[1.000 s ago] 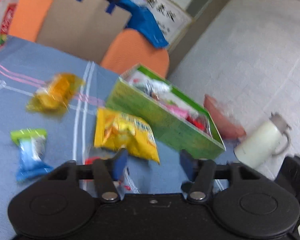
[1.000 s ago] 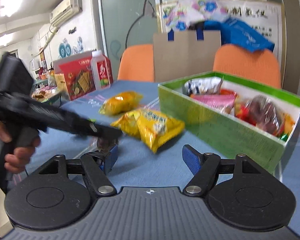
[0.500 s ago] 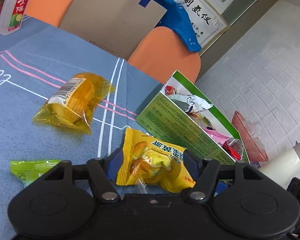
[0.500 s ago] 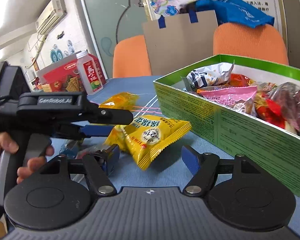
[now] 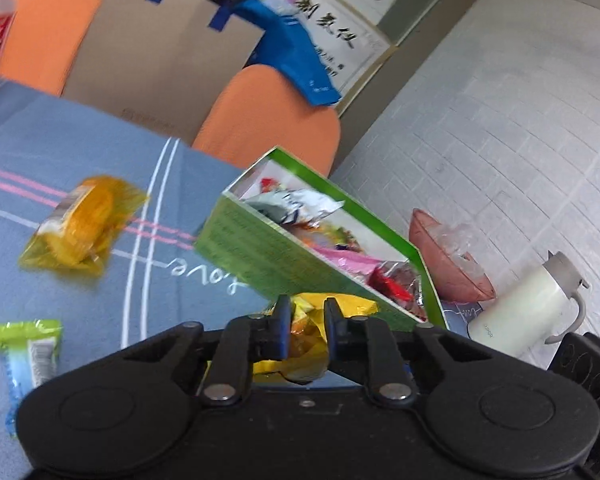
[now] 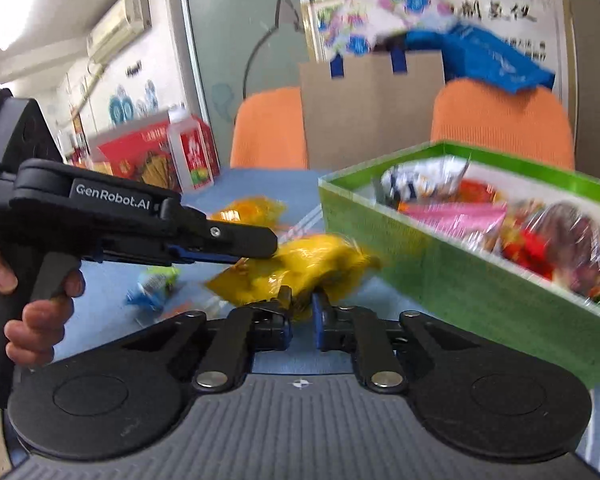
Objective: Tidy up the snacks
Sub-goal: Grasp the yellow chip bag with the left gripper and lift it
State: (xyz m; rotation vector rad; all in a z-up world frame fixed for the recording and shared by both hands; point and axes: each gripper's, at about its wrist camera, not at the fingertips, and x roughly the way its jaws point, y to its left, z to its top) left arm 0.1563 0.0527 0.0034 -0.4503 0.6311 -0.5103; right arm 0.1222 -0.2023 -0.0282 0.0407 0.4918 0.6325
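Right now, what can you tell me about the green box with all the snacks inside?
The green box looks like cardboard, green outside and white inside, with no lid on. It rests on the blue tablecloth near the table's edge. Wrapped snacks fill it: a silvery packet, a pink one, red and clear ones. A yellow snack bag sits just in front.

Crumpled yellow snack bag (image 5: 312, 336) beside snack-filled green box (image 5: 268, 256), off blue tablecloth.

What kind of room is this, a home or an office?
Probably an office or classroom: orange chairs at a cloth-covered table, posters on the wall, and a wall air conditioner.
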